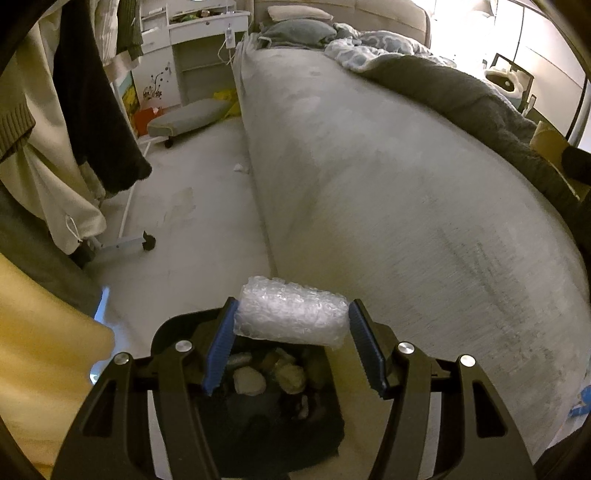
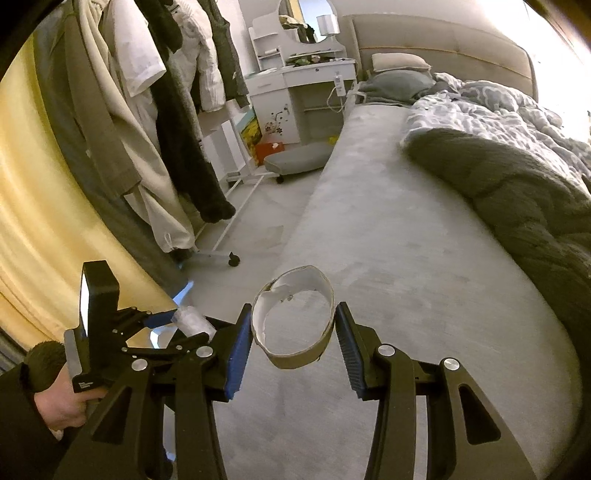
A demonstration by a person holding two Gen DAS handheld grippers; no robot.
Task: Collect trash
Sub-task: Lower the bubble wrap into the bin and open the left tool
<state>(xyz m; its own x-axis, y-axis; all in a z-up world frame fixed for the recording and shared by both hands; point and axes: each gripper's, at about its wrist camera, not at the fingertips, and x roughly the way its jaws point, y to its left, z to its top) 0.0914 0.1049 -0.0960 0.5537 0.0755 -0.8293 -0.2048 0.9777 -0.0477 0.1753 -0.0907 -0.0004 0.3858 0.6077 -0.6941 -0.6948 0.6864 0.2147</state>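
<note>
Bubble wrap roll (image 1: 291, 313) clamped above black bin (image 1: 325, 421)

Setting: home bedroom. Evidence: bed (image 2: 424, 229) with padded headboard (image 2: 443, 40), pillows (image 2: 400, 61), rumpled duvet (image 2: 491, 107); white dressing table (image 2: 306, 77) with oval mirror (image 2: 306, 14); clothes rack (image 2: 236, 210) hung with coats (image 2: 184, 122).

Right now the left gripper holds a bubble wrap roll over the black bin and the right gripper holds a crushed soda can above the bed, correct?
Not quite. The right gripper holds a torn cardboard ring, an empty tape core by the look of it, not a soda can; the right wrist view shows it. The rest stands: the left gripper holds the bubble wrap roll over the black bin, and the ring is above the bed.
</note>
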